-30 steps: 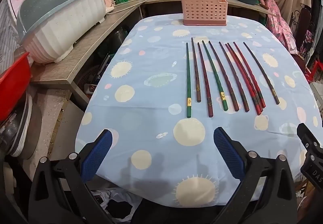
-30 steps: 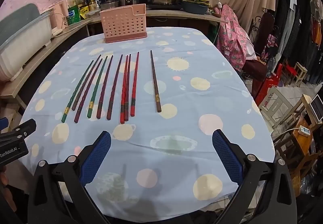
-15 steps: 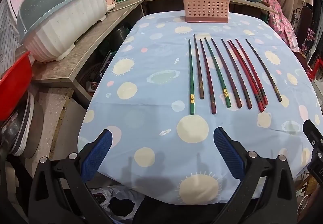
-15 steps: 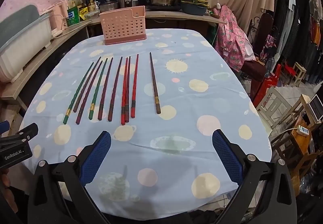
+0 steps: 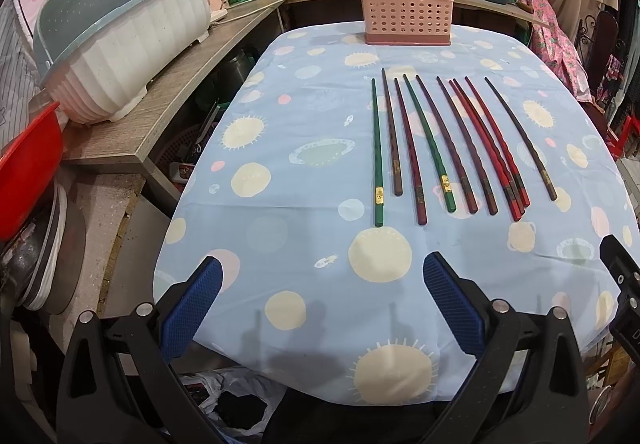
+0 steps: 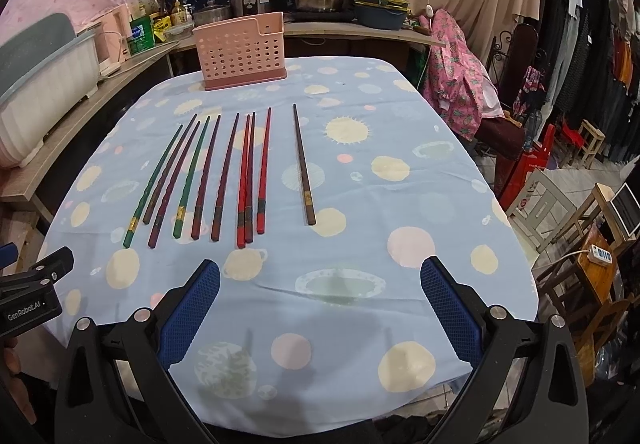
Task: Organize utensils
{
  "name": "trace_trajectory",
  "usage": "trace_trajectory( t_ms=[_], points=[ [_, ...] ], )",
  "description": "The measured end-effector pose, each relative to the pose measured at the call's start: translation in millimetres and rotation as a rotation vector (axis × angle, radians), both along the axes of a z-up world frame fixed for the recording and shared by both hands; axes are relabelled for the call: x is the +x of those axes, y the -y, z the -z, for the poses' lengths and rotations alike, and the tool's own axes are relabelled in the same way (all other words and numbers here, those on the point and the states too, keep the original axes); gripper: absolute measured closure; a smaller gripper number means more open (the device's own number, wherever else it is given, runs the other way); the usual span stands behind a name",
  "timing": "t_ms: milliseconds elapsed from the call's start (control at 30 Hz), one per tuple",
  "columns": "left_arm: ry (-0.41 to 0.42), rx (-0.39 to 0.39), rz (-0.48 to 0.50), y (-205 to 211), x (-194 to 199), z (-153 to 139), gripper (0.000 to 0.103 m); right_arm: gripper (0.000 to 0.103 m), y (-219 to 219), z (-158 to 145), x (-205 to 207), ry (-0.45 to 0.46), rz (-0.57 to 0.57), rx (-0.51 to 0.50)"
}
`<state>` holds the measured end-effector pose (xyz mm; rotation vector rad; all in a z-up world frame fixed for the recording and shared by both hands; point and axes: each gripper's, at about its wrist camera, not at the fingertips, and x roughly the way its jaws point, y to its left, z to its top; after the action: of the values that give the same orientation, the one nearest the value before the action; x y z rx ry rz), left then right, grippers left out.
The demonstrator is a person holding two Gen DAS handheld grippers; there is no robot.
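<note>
The left gripper (image 5: 320,304) hangs over the near edge of the table (image 5: 280,228) with its blue-padded fingers (image 5: 192,304) spread wide and nothing between them, and the right gripper (image 6: 320,304) does the same a little to the right, equally wide and empty. Beyond them, in the middle of the spotted blue tablecloth (image 6: 400,184), ten chopsticks (image 5: 440,148) lie side by side in a row, green, dark red, bright red and brown, the brown one (image 6: 304,164) set slightly apart at the right end. At the far edge of the table stands a pink perforated basket (image 5: 406,16), upright and well apart from the chopsticks.
</note>
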<state>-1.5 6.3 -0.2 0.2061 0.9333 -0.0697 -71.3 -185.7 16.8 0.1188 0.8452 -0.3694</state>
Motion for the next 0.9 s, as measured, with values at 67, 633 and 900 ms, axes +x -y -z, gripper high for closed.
trace_trajectory(
  t_ms=[67, 633, 900],
  points=[
    [-0.004, -0.002, 0.0, 0.6, 1.7, -3.1, 0.007, 0.007, 0.5, 0.4, -0.4, 0.001, 0.002, 0.002],
    [-0.003, -0.004, 0.001, -0.4, 1.4, -3.1, 0.007, 0.007, 0.7, 3.0, -1.8, -0.003, 0.005, 0.001],
    [-0.003, -0.003, 0.001, 0.3, 1.7, -3.8, 0.007, 0.007, 0.8, 3.1, -1.8, -0.004, 0.01, -0.001]
  ],
)
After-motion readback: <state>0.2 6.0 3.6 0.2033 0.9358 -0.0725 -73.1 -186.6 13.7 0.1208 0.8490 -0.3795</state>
